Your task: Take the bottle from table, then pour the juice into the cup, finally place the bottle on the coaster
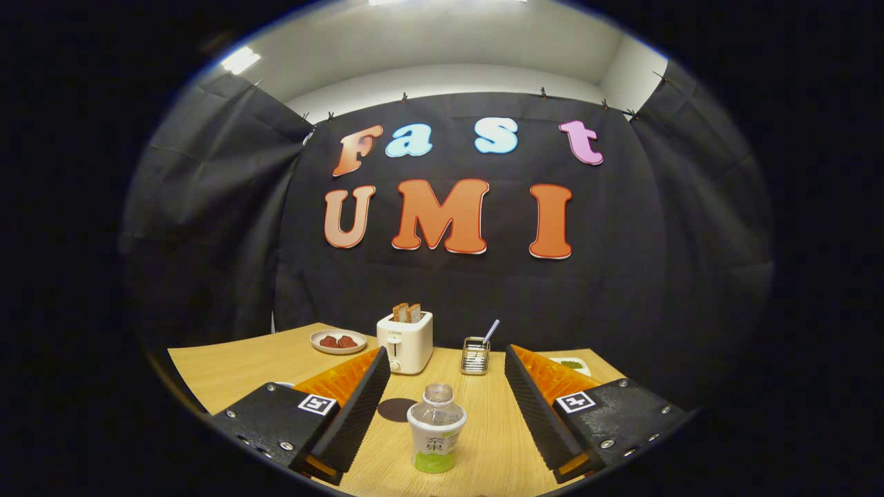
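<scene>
Jaws [442, 393] wide open, holding nothing. Bottle [436, 429] upright on counter [228, 369], between your fingers, touching neither. Looks light, thin plastic, label slick, cap off: spill risk. Squeeze gently at labelled middle, keep it upright. Coaster [396, 409] just beside.

A white toaster [405, 342] with two slices of toast [407, 313] standing in its slots sits toward the back of the wooden table [235, 369]. Just beside it on one side is a small round plate [338, 342] holding dark red pieces, and on the other a wire holder [475, 355] with a straw-like stick leaning out. Farther along the table edge lies a small white dish [571, 364] with something green in it.
</scene>
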`<state>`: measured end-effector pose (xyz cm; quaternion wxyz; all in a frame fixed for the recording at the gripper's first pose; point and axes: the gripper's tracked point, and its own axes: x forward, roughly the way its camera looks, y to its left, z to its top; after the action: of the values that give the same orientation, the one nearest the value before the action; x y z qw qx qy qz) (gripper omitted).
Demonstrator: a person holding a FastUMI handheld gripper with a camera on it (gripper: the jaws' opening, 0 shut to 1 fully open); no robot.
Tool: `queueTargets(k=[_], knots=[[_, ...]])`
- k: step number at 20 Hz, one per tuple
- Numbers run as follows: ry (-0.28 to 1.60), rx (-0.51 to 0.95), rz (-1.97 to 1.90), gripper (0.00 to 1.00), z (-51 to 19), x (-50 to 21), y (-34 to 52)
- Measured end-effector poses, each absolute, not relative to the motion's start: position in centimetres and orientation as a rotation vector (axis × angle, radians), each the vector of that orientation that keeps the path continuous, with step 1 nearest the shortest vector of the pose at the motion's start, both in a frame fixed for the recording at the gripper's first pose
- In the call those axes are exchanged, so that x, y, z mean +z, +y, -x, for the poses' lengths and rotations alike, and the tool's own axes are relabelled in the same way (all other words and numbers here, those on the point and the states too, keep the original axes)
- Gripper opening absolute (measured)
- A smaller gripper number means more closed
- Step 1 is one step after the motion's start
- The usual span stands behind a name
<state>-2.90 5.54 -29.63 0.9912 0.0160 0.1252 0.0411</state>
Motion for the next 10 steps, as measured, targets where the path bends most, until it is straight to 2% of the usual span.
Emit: queueTargets(k=[10], knots=[[0.436, 0.067, -0.103, 1.0, 3.2, -40.5, 6.3]])
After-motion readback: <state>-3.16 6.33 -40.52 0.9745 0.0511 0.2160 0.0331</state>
